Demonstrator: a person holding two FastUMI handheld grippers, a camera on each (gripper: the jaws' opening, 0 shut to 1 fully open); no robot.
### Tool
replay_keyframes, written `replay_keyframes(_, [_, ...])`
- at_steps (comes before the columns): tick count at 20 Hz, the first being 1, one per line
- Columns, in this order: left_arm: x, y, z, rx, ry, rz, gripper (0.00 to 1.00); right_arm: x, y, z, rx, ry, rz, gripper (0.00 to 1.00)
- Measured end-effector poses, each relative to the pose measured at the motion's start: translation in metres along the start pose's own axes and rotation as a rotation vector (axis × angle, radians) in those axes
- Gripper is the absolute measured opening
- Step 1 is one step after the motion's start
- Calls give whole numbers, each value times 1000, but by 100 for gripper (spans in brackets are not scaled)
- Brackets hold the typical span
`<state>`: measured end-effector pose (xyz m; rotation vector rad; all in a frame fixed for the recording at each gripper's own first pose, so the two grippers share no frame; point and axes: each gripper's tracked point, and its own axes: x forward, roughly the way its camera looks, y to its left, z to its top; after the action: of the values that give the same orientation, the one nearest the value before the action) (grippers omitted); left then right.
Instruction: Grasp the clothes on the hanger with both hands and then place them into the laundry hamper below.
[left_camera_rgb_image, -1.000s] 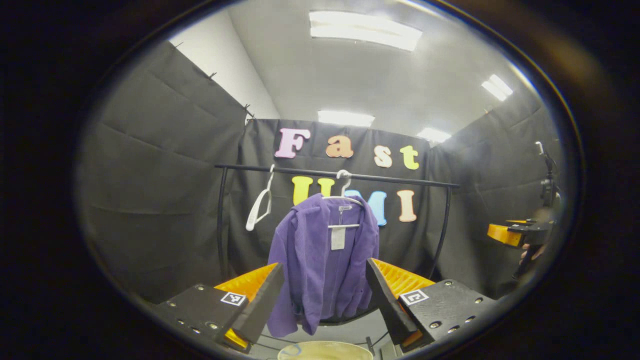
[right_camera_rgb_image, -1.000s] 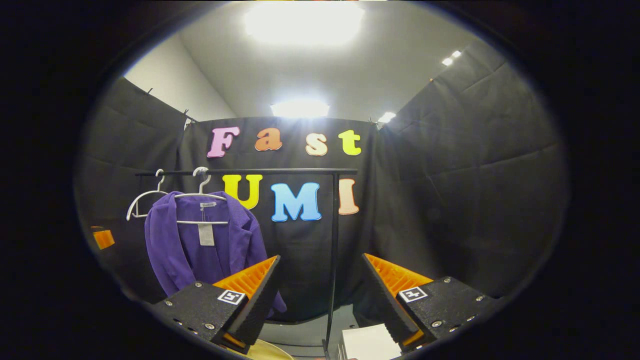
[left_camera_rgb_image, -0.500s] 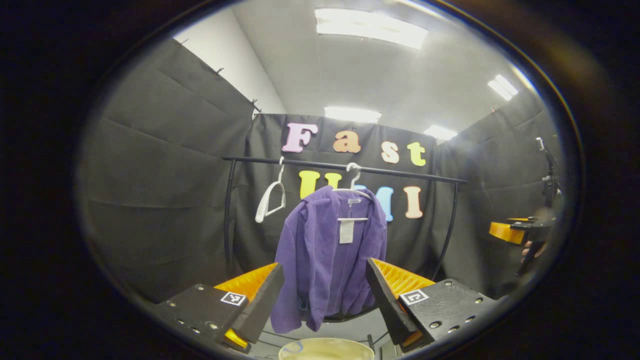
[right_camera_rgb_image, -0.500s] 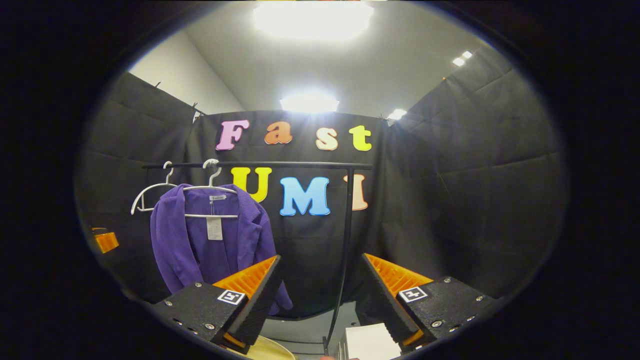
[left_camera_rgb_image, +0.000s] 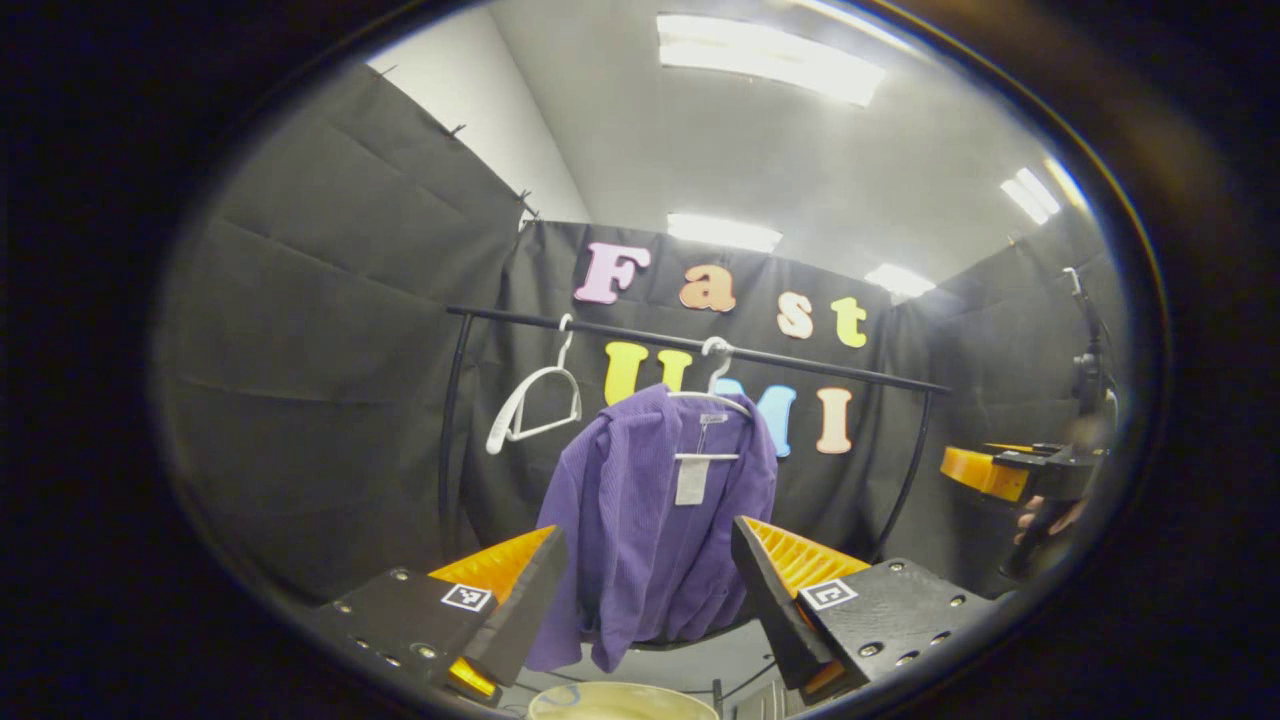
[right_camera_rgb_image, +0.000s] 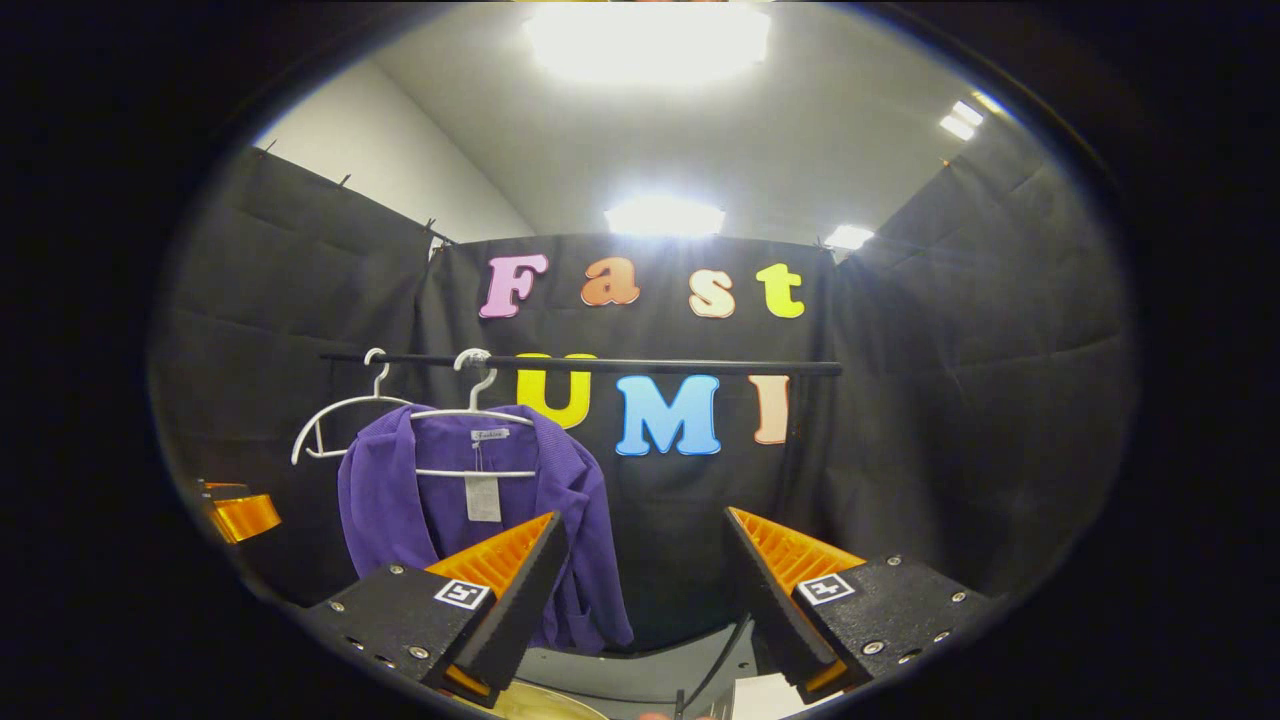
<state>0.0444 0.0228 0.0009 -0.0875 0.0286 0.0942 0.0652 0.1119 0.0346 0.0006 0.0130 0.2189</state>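
A purple jacket (left_camera_rgb_image: 650, 520) (right_camera_rgb_image: 420, 500) hangs on a white hanger (left_camera_rgb_image: 712, 395) (right_camera_rgb_image: 470, 412) from a black rail (left_camera_rgb_image: 800, 358) (right_camera_rgb_image: 640, 364). My left gripper (left_camera_rgb_image: 640, 585) is open, short of the jacket, which shows between its fingers. In the right gripper view my right gripper (right_camera_rgb_image: 640, 585) is open too, off to the right of the jacket, with nothing between its fingers. The right gripper (left_camera_rgb_image: 985, 472) shows at the far right of the left gripper view, held by a hand. The laundry hamper's pale rim (left_camera_rgb_image: 620, 700) (right_camera_rgb_image: 545, 705) shows at the bottom.
An empty white hanger (left_camera_rgb_image: 535, 405) (right_camera_rgb_image: 345, 425) hangs on the rail left of the jacket. The rail's curved black legs (left_camera_rgb_image: 445, 440) stand at each end. A white box (right_camera_rgb_image: 765, 695) sits low on the right. Black cloth walls close the booth.
Both views have shifted: the jacket sits slightly lower in the left gripper view and has slid rightward, nearer centre, in the right gripper view. Both grippers stay open.
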Motion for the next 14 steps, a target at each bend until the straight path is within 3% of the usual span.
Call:
replay_keyframes(5, [62,-1,-2,-3,25,81,99,66,27,5,36,3,91,93])
replay_keyframes(14, [163,-5,-27,23,72,221,99,186,68,-31,131,106,255,95])
